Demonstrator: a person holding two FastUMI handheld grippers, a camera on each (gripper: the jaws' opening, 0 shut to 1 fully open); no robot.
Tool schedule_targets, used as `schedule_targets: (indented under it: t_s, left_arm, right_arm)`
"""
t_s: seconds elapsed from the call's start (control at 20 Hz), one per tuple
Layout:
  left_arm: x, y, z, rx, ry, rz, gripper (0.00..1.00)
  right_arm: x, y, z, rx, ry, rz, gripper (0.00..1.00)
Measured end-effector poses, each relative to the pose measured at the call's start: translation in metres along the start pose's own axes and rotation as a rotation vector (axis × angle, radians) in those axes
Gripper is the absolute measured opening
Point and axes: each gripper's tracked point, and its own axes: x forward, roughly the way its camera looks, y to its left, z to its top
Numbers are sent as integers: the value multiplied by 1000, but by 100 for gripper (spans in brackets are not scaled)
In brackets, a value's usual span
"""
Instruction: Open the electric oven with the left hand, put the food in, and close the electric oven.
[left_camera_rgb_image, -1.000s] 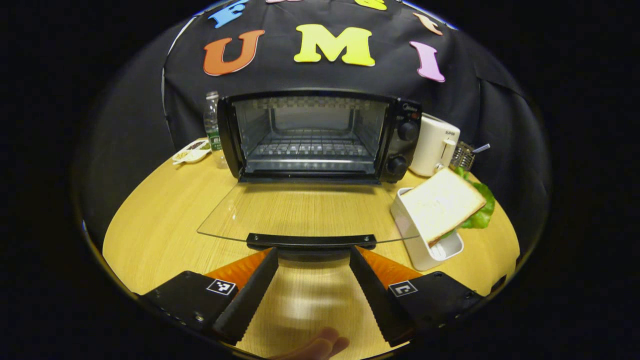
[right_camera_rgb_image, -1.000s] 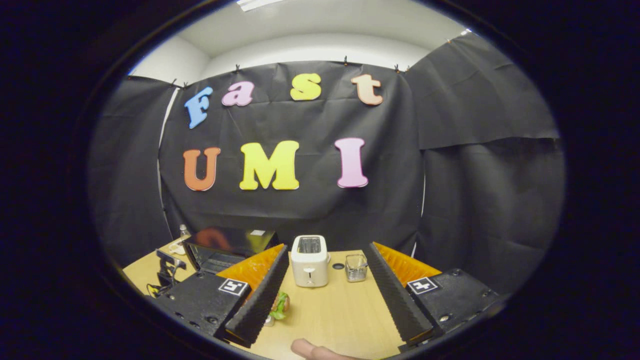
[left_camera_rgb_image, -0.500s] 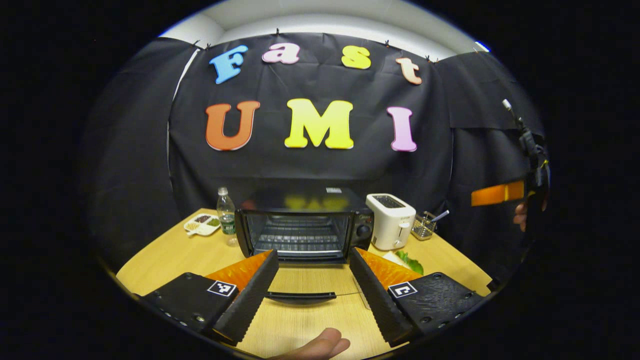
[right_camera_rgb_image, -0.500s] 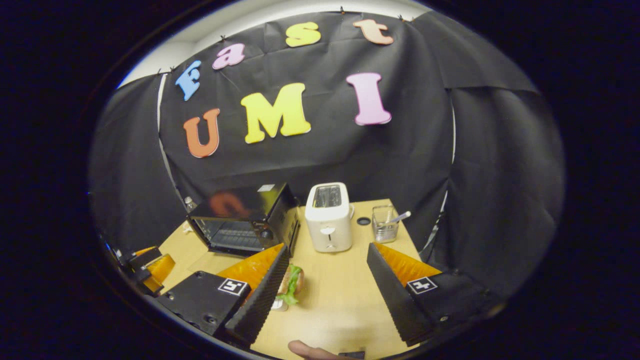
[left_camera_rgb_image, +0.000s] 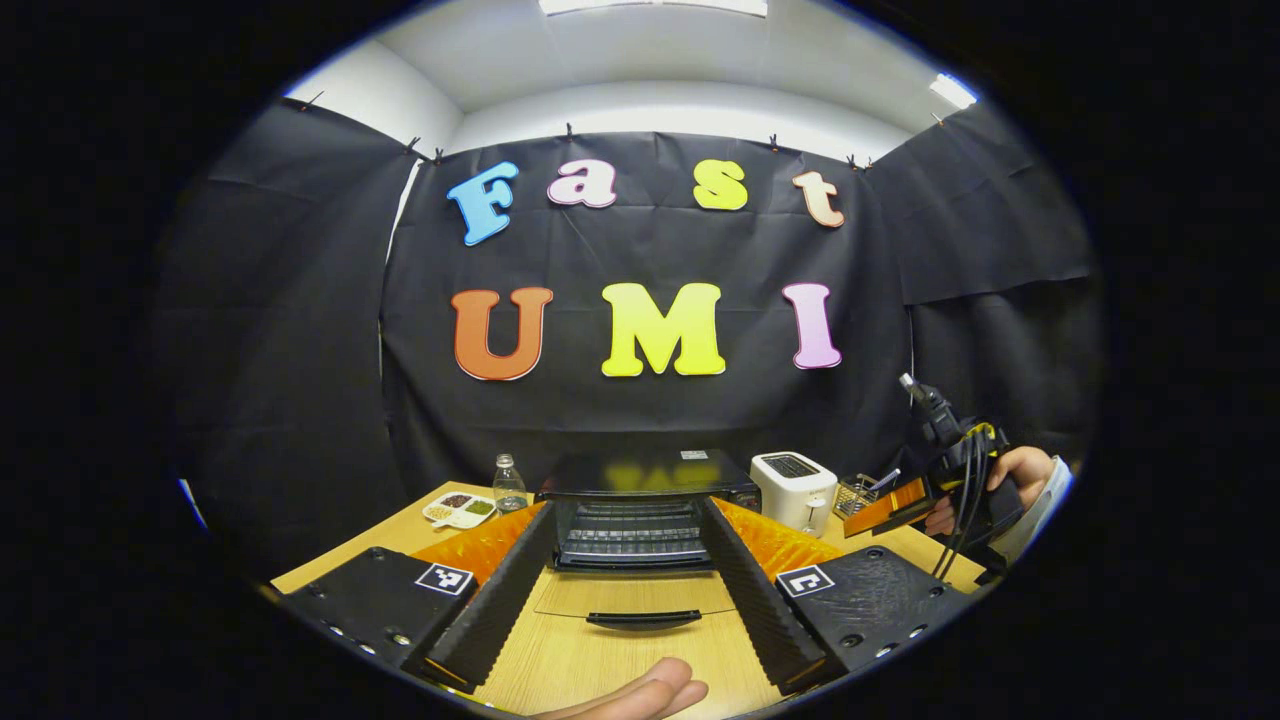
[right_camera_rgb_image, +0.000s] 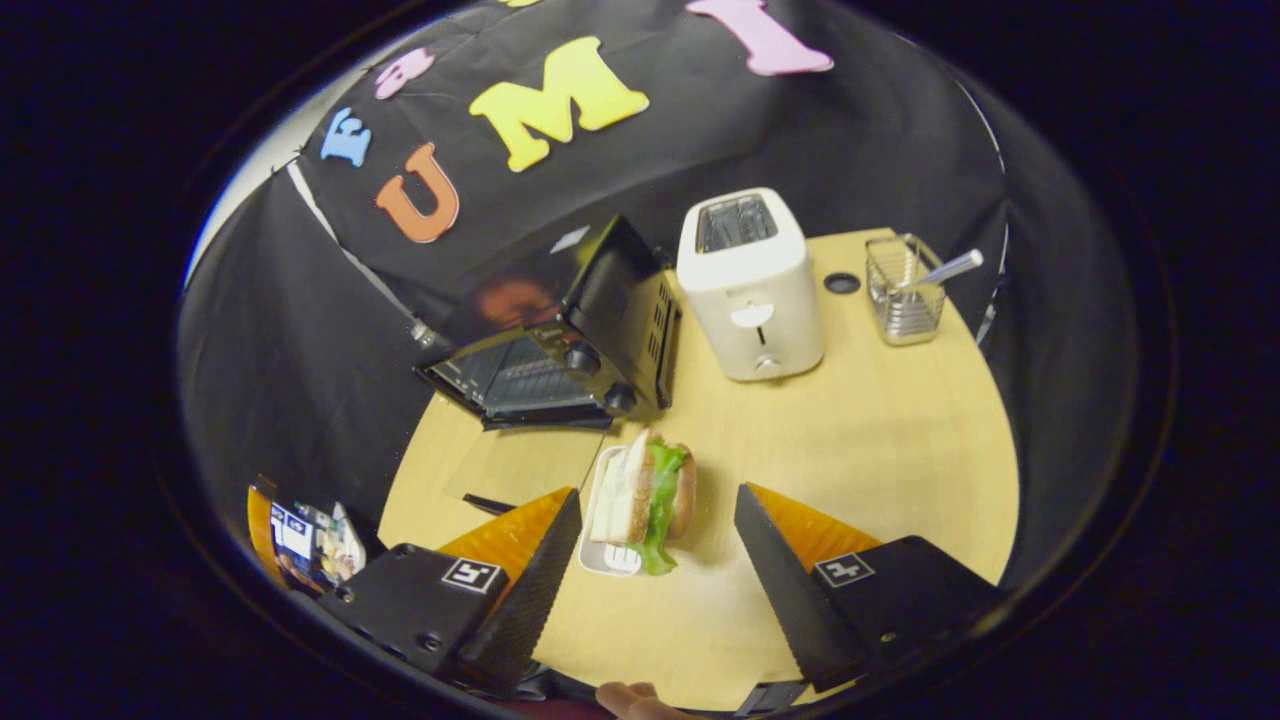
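The black electric oven (left_camera_rgb_image: 640, 505) stands at the back of the wooden table, its glass door (left_camera_rgb_image: 640, 598) folded down flat. My left gripper (left_camera_rgb_image: 625, 512) hovers open and empty, back from the door handle (left_camera_rgb_image: 643, 620). A sandwich (right_camera_rgb_image: 645, 490) of bread and lettuce stands on edge in a white holder (right_camera_rgb_image: 603, 556), beside the oven (right_camera_rgb_image: 560, 330) and its lowered door (right_camera_rgb_image: 515, 465). My right gripper (right_camera_rgb_image: 657, 492) is open above the sandwich, which shows between its fingers, untouched. The right gripper (left_camera_rgb_image: 888, 506), held by a hand (left_camera_rgb_image: 1012, 478), also appears at the right.
A white toaster (right_camera_rgb_image: 750, 290) and a wire basket (right_camera_rgb_image: 905, 290) with a spoon stand right of the oven. A water bottle (left_camera_rgb_image: 508, 485) and a small sectioned dish (left_camera_rgb_image: 458, 508) sit left of it. Black cloth walls close the table's back and sides.
My left gripper pulled back and up from the opened door's handle. My right gripper tipped downward and moved in over the sandwich.
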Motion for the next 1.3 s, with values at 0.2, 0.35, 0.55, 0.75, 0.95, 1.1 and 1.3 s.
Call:
schedule_targets:
  t_s: [0.2, 0.35, 0.55, 0.75, 0.95, 1.1, 1.3]
  left_arm:
    - [-10, 12, -4, -26, 19, 12, 94]
    - [-15, 24, -4, -24, 15, 42, 95]
    - [-15, 32, -15, -18, 45, 80, 95]
    - [-13, 37, -26, -2, 82, 97, 95]
    - [-14, 33, -27, -11, 74, 79, 94]
    - [-22, 33, -25, -23, 62, 63, 94]
    - [-33, 38, -20, -50, 33, 47, 94]
  right_arm:
    - [39, -19, -3, 32, 110, 50, 98]
    - [60, -20, -8, 62, 180, 105, 95]
    - [82, -7, -9, 82, 224, 181, 79]
    - [89, 4, -9, 146, 216, 252, 53]
    - [76, 8, -7, 188, 149, 244, 42]
    - [50, 13, -7, 182, 86, 234, 49]
    - [15, 35, -17, 223, 21, 257, 40]
